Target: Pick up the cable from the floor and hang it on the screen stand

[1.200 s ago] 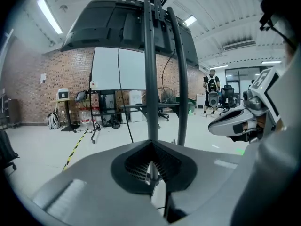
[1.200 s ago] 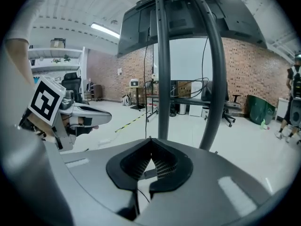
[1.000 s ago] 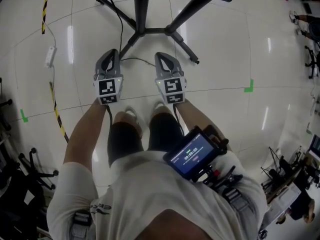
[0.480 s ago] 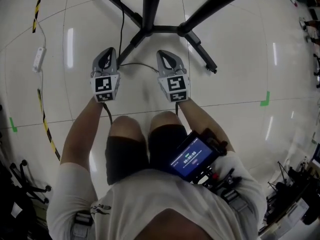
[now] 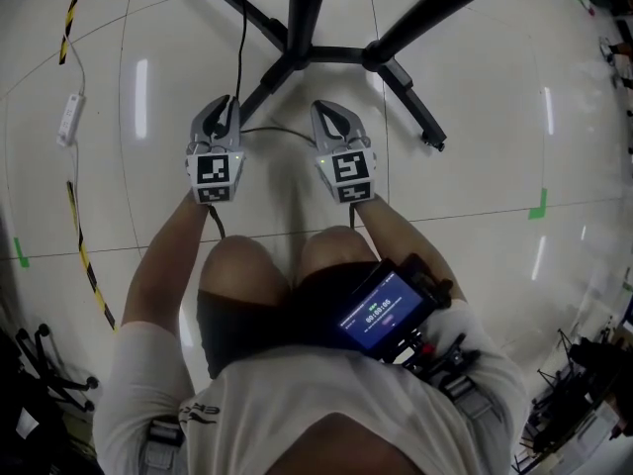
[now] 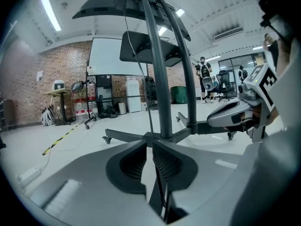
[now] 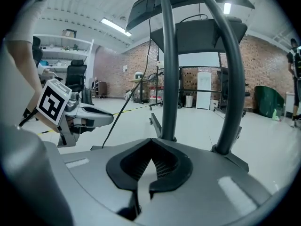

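Observation:
A thin black cable [image 5: 277,130] lies on the floor between my two grippers and runs up past the stand's leg [image 5: 240,47]. The black screen stand [image 5: 326,55] spreads its wheeled legs just ahead; its posts [image 6: 160,88] [image 7: 170,79] rise in both gripper views. My left gripper [image 5: 227,102] [image 6: 150,144] hangs low with its tips together. The cable [image 6: 160,187] shows through the slit under them; I cannot tell whether it touches them. My right gripper [image 5: 331,110] [image 7: 150,158] is shut and holds nothing, just right of the cable's end.
A white power strip [image 5: 67,117] with its cord lies far left, near yellow-black floor tape [image 5: 84,255]. A green tape mark [image 5: 539,206] is at right. Office chairs [image 5: 40,364] crowd the lower left. The person's knees [image 5: 247,265] are close behind the grippers.
Both grippers have sunk towards the floor as the person crouches. The stand's base now looks larger and nearer. The jaws look the same.

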`<state>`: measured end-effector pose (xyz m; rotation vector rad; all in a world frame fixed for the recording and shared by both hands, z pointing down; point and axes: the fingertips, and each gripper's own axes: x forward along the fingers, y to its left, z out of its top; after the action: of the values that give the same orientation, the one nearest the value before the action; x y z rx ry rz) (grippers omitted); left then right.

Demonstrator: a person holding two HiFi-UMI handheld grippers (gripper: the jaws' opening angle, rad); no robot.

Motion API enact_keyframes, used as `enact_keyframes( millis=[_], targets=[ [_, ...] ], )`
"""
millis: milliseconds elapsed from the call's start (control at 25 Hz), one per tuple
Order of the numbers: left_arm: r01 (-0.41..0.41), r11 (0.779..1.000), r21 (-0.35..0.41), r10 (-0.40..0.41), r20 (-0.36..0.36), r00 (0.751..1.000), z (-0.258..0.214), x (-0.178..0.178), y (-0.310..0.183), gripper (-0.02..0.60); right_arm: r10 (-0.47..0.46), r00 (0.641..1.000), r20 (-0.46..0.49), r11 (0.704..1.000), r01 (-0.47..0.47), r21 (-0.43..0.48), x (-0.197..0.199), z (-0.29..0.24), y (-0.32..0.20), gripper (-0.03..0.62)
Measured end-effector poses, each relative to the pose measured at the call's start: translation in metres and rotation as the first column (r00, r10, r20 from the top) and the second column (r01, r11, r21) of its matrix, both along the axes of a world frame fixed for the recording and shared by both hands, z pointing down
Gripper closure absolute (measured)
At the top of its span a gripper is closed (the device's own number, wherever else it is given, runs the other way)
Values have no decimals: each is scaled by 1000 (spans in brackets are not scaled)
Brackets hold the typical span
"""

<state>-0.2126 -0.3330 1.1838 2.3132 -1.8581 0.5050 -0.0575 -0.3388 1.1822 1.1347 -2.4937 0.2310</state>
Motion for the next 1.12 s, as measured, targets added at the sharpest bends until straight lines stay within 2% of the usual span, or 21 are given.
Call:
enact_keyframes(
  millis=[80, 200, 360, 480, 760, 1120],
  targets=[
    [-23, 1000, -19, 23, -1, 1000, 6, 3, -1, 517, 4, 1000, 1, 1000, -4, 1, 0, 0, 0, 580],
    [-37, 999, -35, 38, 15, 999, 12, 4, -7, 486, 9, 1000, 4, 1000, -9, 7, 0, -1, 1, 580],
    [-39, 998, -47, 41, 39, 998, 18, 5, -13, 494, 19, 1000, 1, 1000, -19, 5, 4, 2, 2, 580],
    [-32, 998, -48, 35, 54, 998, 18, 6, -14, 543, 22, 1000, -3, 1000, -22, 4, 6, 3, 3, 580],
    [-68, 996, -53, 69, 4, 998, 10, 17, -11, 568, 21, 1000, -19, 1000, -21, -7, 11, 12, 8, 580],
    [-120, 992, -29, 119, -19, 993, -4, 33, -10, 568, 24, 999, -24, 1000, -25, -17, 15, 19, 15, 580]
  ],
)
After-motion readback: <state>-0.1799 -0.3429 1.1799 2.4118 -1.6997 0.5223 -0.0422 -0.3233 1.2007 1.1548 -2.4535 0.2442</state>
